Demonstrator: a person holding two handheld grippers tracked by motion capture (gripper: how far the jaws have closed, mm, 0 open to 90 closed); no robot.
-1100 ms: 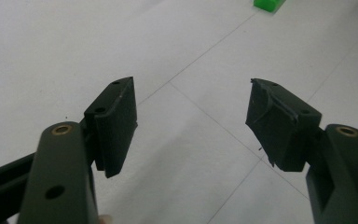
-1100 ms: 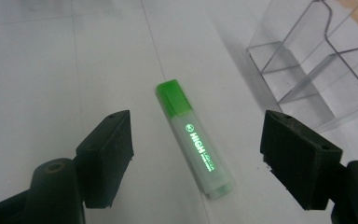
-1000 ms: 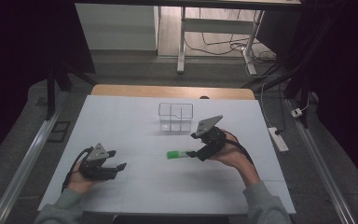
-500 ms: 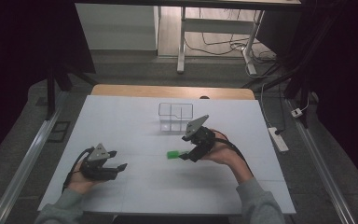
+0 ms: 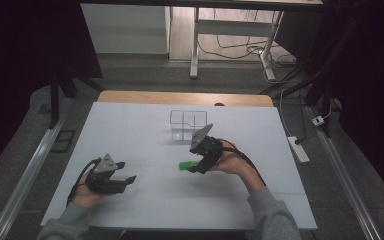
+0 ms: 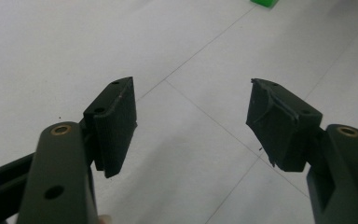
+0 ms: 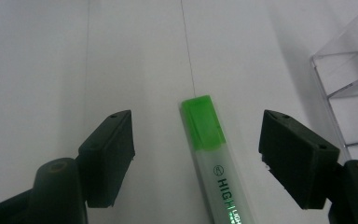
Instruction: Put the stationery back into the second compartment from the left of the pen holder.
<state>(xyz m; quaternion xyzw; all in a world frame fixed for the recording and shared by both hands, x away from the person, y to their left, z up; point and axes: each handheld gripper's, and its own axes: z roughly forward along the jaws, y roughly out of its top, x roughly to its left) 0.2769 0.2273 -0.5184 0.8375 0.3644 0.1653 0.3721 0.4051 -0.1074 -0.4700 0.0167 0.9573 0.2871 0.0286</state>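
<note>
The right gripper (image 5: 196, 166) had moved across the white desk (image 5: 130, 130) over the last second, coming down and toward the person's left until its black jaws straddled the green-capped highlighter pen with a pale translucent barrel (image 7: 209, 154). In the earlier high views the gripper sat a little to the right of the pen; now, from above, it hung directly over the barrel, leaving the green cap (image 5: 184, 165) poking out at its left. From the right gripper view the pen lay flat on the desk, lengthwise between the two jaws, with clear gaps on both sides, so the right gripper was released and had nothing clamped. The clear plastic compartment organiser (image 5: 188, 125) stood just beyond the hand, well within reach, and its corner showed at the right edge of the right gripper view (image 7: 349, 93). The left gripper (image 5: 125, 180) had kept its place near the front left of the desk, its jaws spread wide over bare surface, holding nothing; the pen's cap was just visible far off in the left gripper view (image 6: 264, 2). I judged that the approach was nearly complete: the remaining need was to lower slightly and close on the barrel, presumably to carry the pen to the organiser.
</note>
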